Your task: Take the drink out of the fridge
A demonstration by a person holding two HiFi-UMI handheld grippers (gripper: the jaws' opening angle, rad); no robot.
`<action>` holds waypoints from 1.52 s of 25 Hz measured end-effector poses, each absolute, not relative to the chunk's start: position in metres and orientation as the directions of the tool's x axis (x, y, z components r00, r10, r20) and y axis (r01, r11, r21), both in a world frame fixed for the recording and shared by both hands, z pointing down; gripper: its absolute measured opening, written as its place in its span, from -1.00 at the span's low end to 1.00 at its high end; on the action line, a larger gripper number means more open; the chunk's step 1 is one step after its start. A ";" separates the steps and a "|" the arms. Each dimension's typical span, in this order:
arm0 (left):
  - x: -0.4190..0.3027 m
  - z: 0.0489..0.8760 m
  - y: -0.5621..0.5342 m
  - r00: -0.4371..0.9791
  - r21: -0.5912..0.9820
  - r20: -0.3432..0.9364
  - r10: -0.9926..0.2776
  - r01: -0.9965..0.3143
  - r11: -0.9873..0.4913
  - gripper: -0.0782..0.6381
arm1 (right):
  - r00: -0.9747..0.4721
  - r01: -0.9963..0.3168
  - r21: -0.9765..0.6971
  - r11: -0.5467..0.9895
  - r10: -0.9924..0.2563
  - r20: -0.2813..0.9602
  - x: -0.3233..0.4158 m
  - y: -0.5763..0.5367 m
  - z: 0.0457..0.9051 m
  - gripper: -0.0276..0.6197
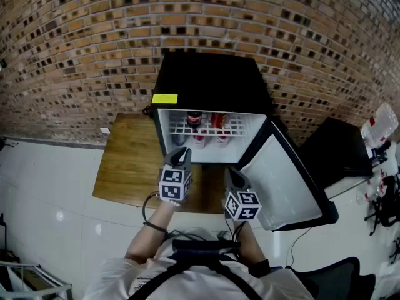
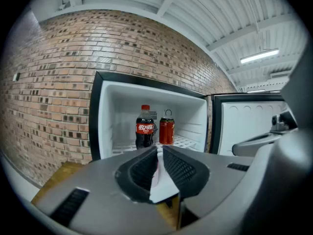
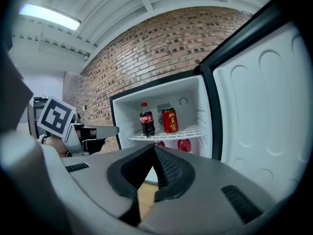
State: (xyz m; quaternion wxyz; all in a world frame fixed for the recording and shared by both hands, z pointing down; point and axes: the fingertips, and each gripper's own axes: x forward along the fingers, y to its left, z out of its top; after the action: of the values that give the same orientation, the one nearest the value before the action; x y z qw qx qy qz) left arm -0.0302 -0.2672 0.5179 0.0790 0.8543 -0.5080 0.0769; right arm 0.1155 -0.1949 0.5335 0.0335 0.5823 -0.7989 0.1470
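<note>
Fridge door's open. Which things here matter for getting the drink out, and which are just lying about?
For the job:
fridge
open door
cola bottle
red can

Lying about:
yellow label on the fridge top
wooden board
black case at right

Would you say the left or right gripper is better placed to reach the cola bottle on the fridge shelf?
Left, probably: the left gripper sits nearer the open fridge, facing the cola bottle; the right gripper hangs back by the door.
</note>
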 end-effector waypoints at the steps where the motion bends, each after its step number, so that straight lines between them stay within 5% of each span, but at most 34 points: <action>1: -0.028 0.514 -0.277 0.467 0.051 0.206 -0.860 -0.883 -0.467 -0.58 | -0.318 -0.941 -0.195 0.278 -0.921 0.223 0.117 -0.197 0.533 -0.87; 7: -0.016 0.488 -0.339 0.415 -0.004 0.150 -0.897 -0.907 -0.420 -0.08 | -0.307 -0.944 -0.194 0.268 -0.927 0.215 0.125 -0.209 0.532 -0.87; 12: -0.001 0.468 -0.391 0.384 -0.013 0.119 -0.916 -0.922 -0.388 0.07 | -0.296 -0.947 -0.196 0.256 -0.931 0.214 0.132 -0.215 0.532 -0.87; 20: 0.006 0.456 -0.430 0.343 -0.023 0.115 -0.932 -0.937 -0.347 0.06 | -0.263 -0.954 -0.203 0.220 -0.940 0.217 0.146 -0.217 0.532 -0.87; 28: 0.007 0.461 -0.441 0.315 -0.083 0.146 -0.938 -0.941 -0.329 -0.29 | -0.261 -0.954 -0.204 0.219 -0.942 0.212 0.148 -0.221 0.531 -0.87; 38: 0.008 0.459 -0.441 0.327 -0.028 0.138 -0.935 -0.942 -0.334 -0.36 | -0.255 -0.956 -0.201 0.215 -0.945 0.204 0.152 -0.220 0.527 -0.87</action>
State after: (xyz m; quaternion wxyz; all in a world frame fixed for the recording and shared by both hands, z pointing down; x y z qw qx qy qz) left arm 0.0078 -0.4410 0.4591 0.0284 0.8140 -0.5765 0.0644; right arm 0.1522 -0.2198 0.5273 0.0188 0.6099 -0.7792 0.1435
